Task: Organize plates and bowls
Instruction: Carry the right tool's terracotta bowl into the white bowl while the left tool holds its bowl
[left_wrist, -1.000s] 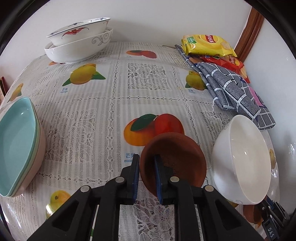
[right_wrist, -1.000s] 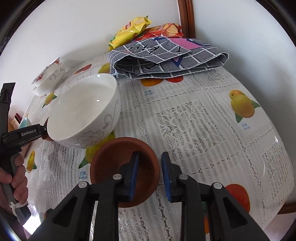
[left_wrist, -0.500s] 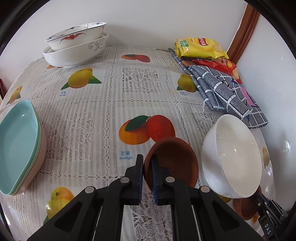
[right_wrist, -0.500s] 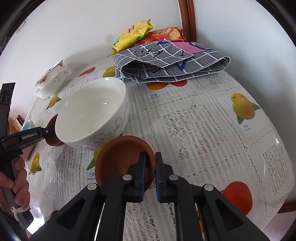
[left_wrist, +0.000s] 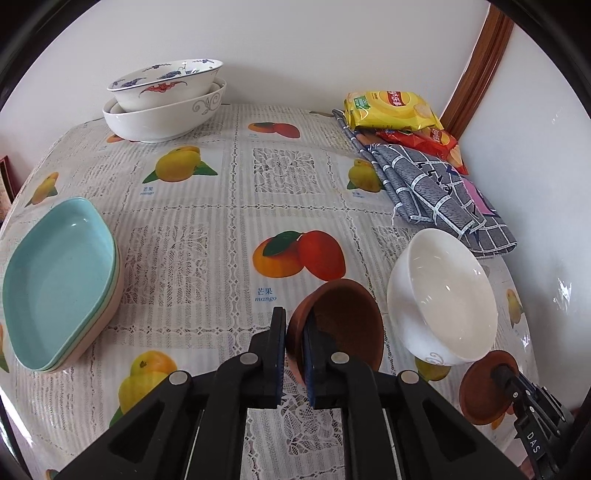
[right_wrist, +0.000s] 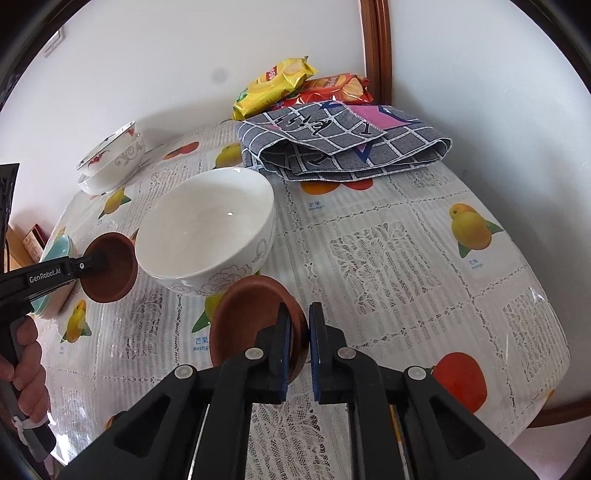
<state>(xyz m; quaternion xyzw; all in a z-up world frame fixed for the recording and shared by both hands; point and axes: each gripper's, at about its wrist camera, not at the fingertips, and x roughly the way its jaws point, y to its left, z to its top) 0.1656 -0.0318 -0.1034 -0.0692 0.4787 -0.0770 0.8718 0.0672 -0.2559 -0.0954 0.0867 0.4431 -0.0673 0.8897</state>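
Brown clay dishes flank the white bowl (left_wrist: 441, 295): left gripper (left_wrist: 294, 334) pinches the left dish (left_wrist: 343, 325), right gripper (right_wrist: 297, 341) the right dish (right_wrist: 255, 317). Rim-only grips could let either tilted dish slip.

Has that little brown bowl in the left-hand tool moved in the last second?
Yes. The brown bowl, clamped in the left gripper, has lifted and tipped up off the tablecloth; it covered the printed mango before, now clears it.

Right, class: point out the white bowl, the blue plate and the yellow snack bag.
white bowl (left_wrist: 448, 291), left wrist view, inner wall.
blue plate (left_wrist: 55, 284), left wrist view, inner floor.
yellow snack bag (right_wrist: 277, 83), right wrist view, front face.
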